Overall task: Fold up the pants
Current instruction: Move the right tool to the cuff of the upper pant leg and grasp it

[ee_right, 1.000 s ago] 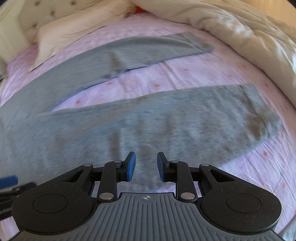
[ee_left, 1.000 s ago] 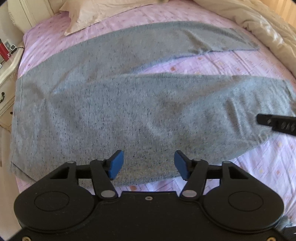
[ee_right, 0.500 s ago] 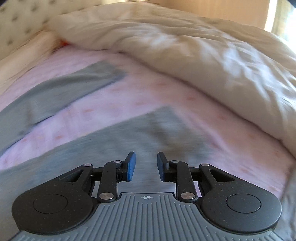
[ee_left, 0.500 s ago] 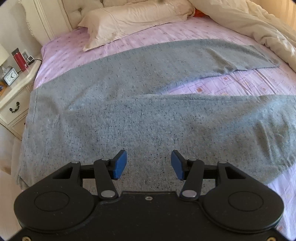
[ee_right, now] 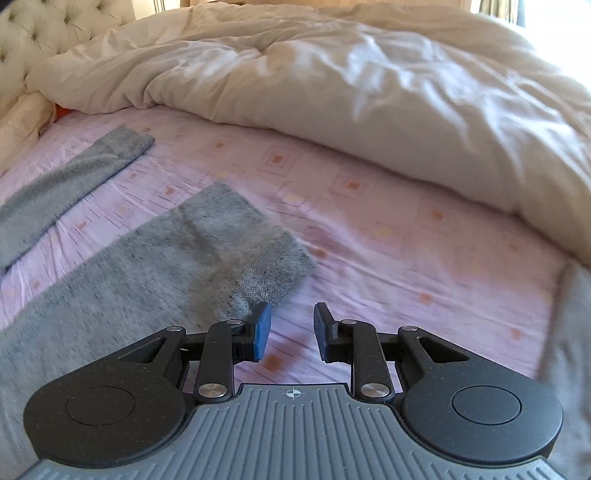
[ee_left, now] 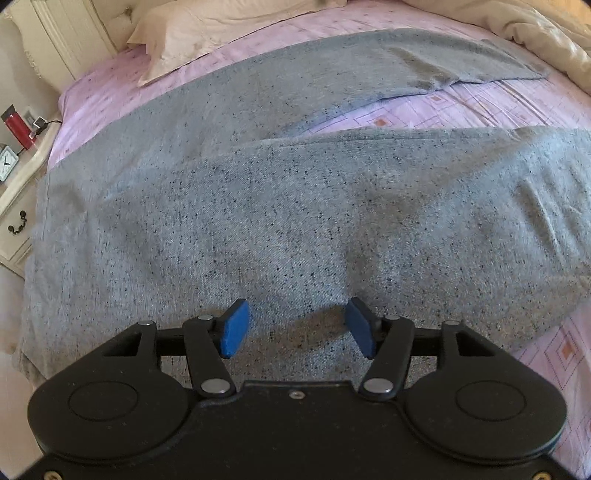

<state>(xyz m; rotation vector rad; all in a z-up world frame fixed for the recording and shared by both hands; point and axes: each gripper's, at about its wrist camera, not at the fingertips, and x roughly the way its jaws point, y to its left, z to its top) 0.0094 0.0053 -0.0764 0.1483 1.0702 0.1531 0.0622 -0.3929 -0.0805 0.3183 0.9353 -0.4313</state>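
Grey speckled knit pants (ee_left: 295, 206) lie spread flat on the pink patterned bedsheet (ee_left: 480, 107), waistband toward the left edge of the bed, both legs running to the right. Legs splayed apart; a wedge of sheet shows between them. Far leg (ee_left: 388, 62) ends close to the duvet; near leg (ee_right: 207, 243) ends in a cuff seen in the right wrist view, slightly rumpled at its near corner.

Left gripper (ee_left: 297, 326): jaws released, wide gap between the blue pads (ee_left: 234, 328), nothing between them. It sits low over the near leg near its lower edge, casting a shadow on the fabric; contact with the cloth cannot be told.

Right gripper (ee_right: 291, 332): jaws released, moderate gap, nothing held. Its left pad (ee_right: 262, 330) is just beside the near corner of the cuff; the gap between the pads looks onto bare sheet. View is somewhat motion-blurred.

Surroundings: cream duvet (ee_right: 351, 92) bunched along the far and right side of the bed; cream pillow (ee_left: 207, 33) at the head, against a tufted headboard (ee_right: 48, 33). White nightstand (ee_left: 14, 206) to the left of the bed carries a red cylindrical bottle (ee_left: 16, 127) and a small clock (ee_left: 7, 162)
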